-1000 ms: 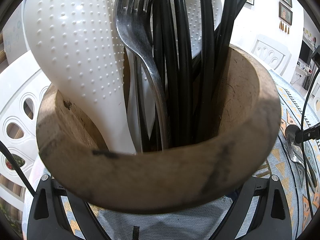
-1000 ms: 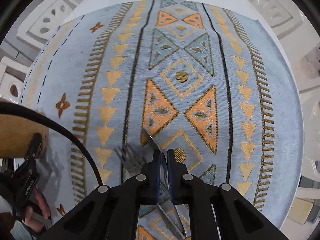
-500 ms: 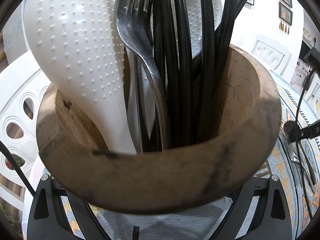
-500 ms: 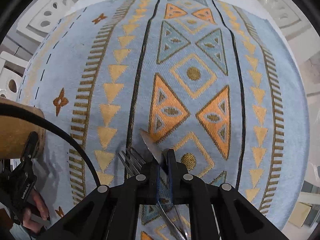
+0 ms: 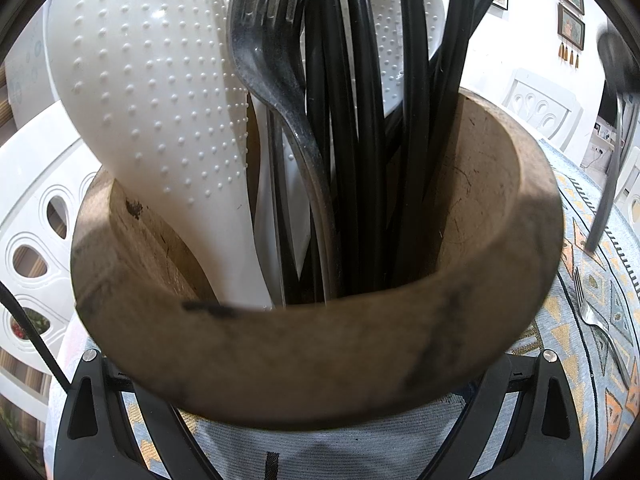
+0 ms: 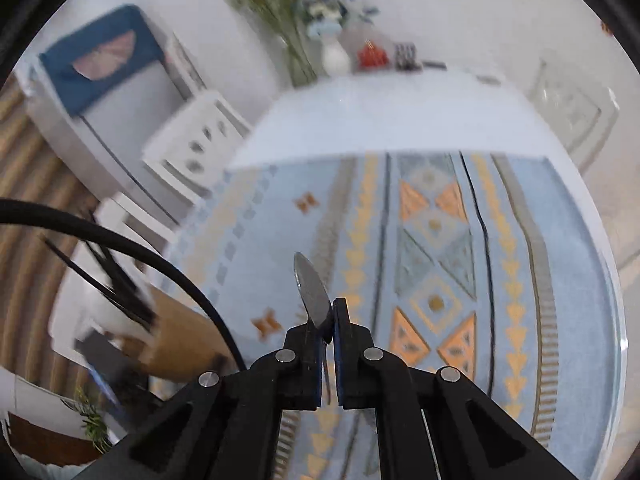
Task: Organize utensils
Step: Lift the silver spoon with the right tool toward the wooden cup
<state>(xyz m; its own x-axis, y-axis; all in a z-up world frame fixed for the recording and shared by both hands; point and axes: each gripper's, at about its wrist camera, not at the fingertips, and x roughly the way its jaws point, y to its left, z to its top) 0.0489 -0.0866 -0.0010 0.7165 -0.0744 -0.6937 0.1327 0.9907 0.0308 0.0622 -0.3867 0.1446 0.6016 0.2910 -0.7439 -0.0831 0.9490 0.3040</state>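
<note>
Patterned tablecloth (image 6: 568,240), one wooden holder (image 5: 320,356), one loose fork (image 5: 592,312), one gripped spoon (image 6: 312,292)

patterned cloth (image 6: 500,240), white chair (image 6: 200,136), flowers (image 6: 280,4).

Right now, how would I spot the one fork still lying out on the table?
Find the big wooden holder full of utensils, standing on the patterned blue cloth. Look just to the right of it in the left camera's view: a silver fork lies flat on the cloth. The other utensils stand upright in the holder, and a metal piece is pinched in the right fingers; only this fork lies loose.
</note>
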